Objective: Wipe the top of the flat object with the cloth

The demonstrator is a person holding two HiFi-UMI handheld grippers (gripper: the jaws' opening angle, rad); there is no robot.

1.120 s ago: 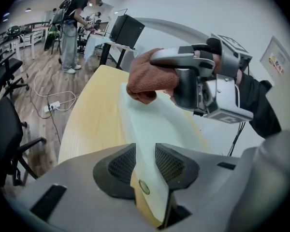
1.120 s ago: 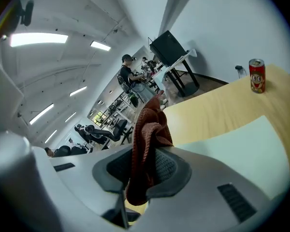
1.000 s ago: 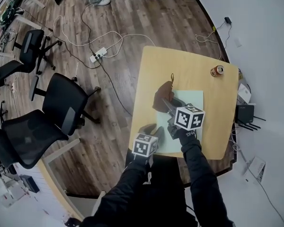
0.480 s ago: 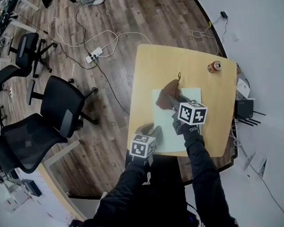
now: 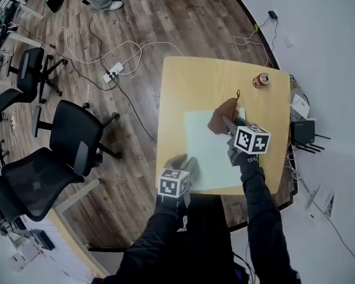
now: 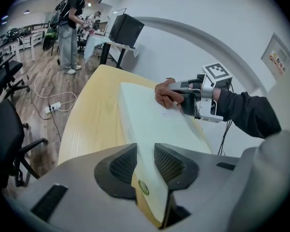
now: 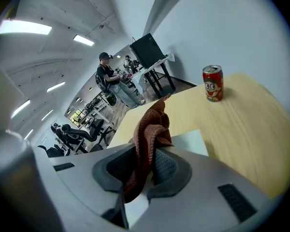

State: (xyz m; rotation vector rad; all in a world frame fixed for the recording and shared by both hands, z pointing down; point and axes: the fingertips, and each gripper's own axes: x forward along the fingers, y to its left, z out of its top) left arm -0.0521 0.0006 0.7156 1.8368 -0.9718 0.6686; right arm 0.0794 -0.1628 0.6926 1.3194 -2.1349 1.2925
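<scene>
Brown cloth (image 5: 223, 112) pinched tight in right tool (image 5: 228, 123), at far right corner of pale board (image 5: 204, 152). Board lies by near edge of wooden surface (image 5: 189, 81), its near edge clamped by left tool (image 5: 182, 162). Advised: cloth pressed flat, strokes overlapped, board steadied.

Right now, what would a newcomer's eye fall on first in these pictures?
The brown cloth, pinched in the right gripper, lies on the far right corner of the pale green board. The left gripper clamps the near edge of that board, and a red can stands near the far right corner of the table.
</scene>
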